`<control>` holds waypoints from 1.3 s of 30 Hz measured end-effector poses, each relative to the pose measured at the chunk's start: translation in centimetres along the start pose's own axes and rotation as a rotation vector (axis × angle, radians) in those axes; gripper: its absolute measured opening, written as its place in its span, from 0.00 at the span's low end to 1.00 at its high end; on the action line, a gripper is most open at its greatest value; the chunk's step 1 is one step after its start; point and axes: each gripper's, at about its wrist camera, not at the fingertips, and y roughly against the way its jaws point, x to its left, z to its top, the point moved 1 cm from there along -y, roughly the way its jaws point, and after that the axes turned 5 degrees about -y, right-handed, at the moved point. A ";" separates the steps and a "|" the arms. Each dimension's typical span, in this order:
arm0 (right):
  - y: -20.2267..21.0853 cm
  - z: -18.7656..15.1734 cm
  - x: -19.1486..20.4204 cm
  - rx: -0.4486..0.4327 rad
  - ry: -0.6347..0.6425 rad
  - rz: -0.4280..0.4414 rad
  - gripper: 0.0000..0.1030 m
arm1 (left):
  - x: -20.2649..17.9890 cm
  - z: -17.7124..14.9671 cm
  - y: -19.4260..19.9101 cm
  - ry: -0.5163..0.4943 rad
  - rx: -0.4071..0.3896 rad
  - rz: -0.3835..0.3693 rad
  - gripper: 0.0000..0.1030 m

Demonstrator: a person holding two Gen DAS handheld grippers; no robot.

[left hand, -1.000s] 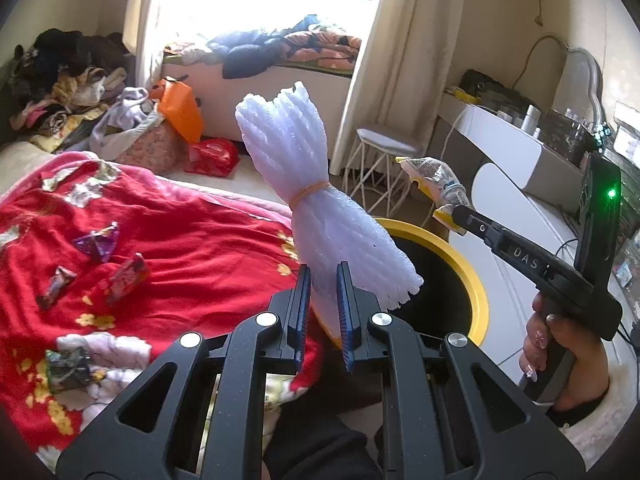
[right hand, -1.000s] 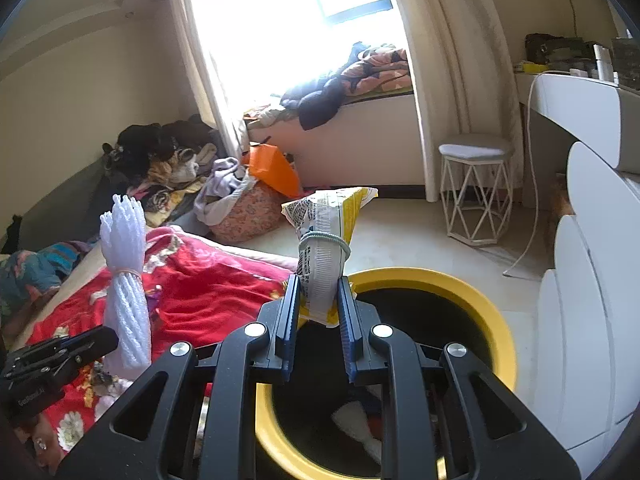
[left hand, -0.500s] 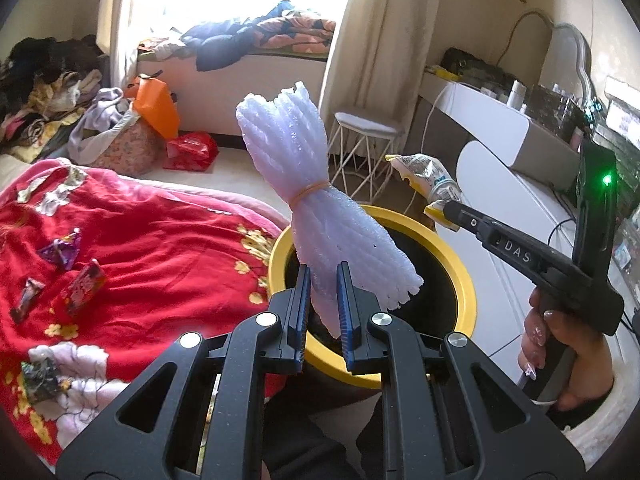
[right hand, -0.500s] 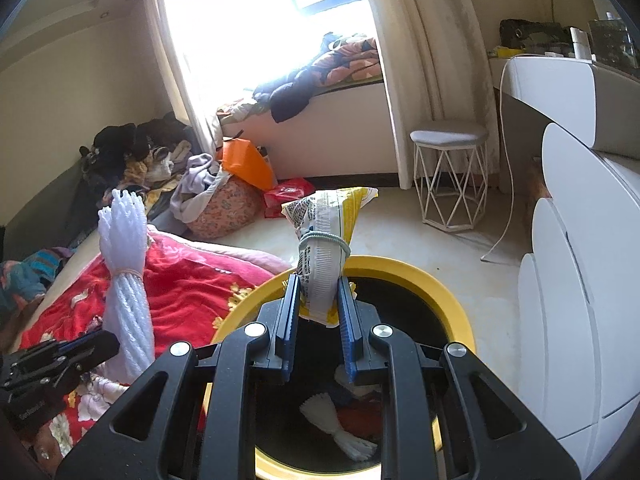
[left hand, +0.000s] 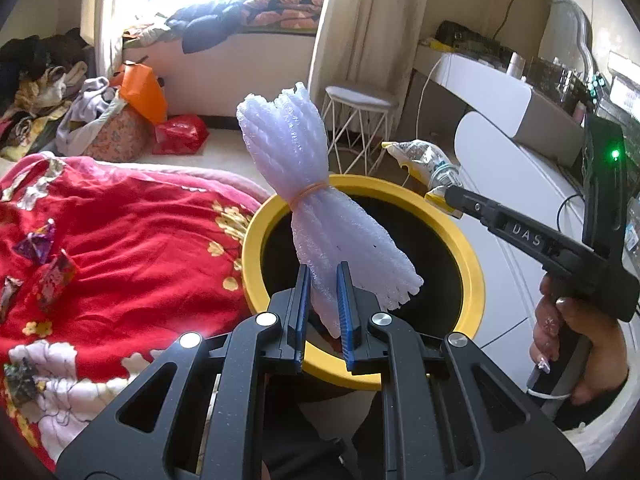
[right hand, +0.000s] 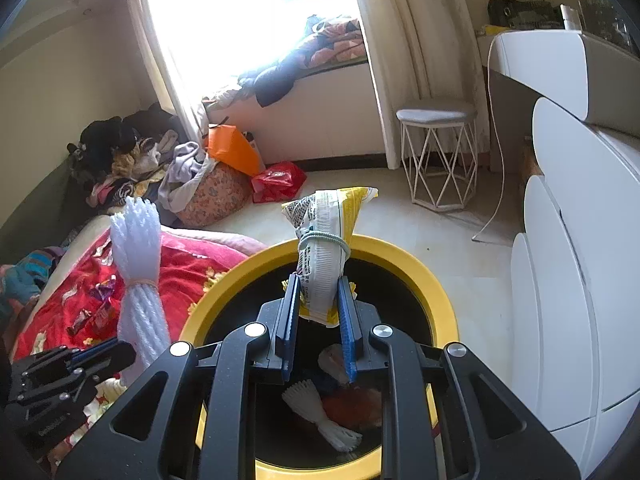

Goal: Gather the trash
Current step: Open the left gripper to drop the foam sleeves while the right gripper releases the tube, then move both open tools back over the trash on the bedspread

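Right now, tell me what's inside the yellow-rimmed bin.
In the bin: a white foam bundle, something orange-red and a pale scrap. The right gripper hides the near part.

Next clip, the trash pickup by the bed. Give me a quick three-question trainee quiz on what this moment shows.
1. What does the left gripper hold?
2. True or false: the yellow-rimmed bin is empty.
3. The snack bag in the right gripper is: A) tied with a band, B) cut open flat, C) lying on the red blanket.

Key: 1. A white foam netting bundle bound with a rubber band. 2. False; trash lies at its bottom. 3. A.
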 end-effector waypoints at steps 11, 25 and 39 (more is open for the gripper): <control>-1.6 -0.5 -1.2 0.073 -0.039 -0.013 0.18 | -0.5 -0.5 -2.6 0.007 0.054 -0.031 0.09; -0.7 0.1 -1.6 0.036 -0.088 0.017 0.51 | 0.7 -0.8 -0.7 0.060 -0.018 -0.036 0.83; 1.7 0.4 3.8 -0.039 0.016 0.097 0.70 | 4.3 -1.4 5.5 0.127 -0.086 0.121 0.90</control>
